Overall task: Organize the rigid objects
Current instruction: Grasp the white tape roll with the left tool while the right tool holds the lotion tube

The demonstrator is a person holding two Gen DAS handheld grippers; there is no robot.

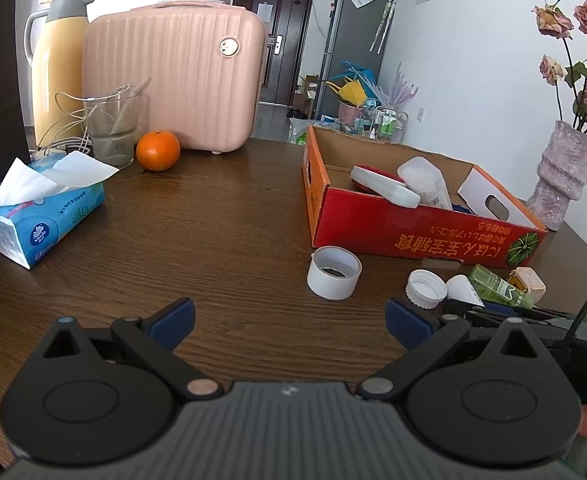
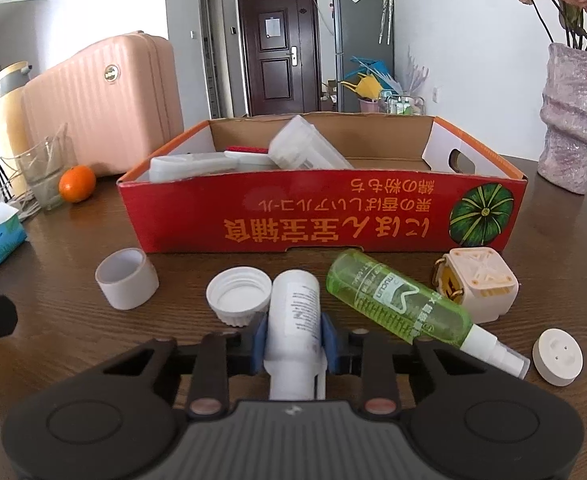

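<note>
My right gripper clamped on white bottle, blue pads pressing both sides. Bottle lies low over wooden table, long axis running straight away from me, far end toward red cardboard box. White cap just left of bottle, touching or nearly so. Green spray bottle lies right, angled, nozzle toward me and right. My left gripper spread wide, nothing between fingers, above bare table. Tape roll ahead of it.

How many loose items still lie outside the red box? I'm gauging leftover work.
6: tape roll, white cap, white bottle in the right claw, green spray bottle, cube, disc.
</note>
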